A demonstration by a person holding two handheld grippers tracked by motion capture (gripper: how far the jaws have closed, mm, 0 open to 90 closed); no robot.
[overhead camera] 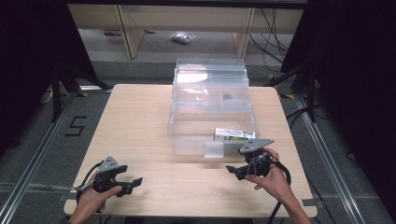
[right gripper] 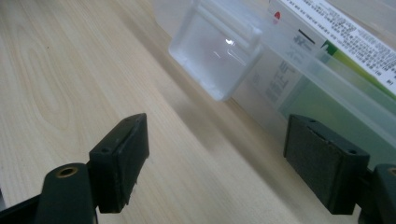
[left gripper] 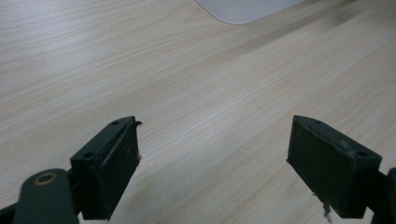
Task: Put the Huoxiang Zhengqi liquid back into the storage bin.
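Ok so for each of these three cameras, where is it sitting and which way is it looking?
High view: above the person's side, looking forward and down at the table and clear box; both hands show.
Left gripper view: rides the left gripper, facing bare tabletop.
Right gripper view: rides the right gripper, facing the box latch.
Shared: the box.

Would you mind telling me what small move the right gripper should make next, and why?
Probably ease the right gripper forward toward the latch tab on the clear box's near wall. Its jaws stand open and empty over the table, the tab lies just ahead, and the green and white carton sits inside that box.
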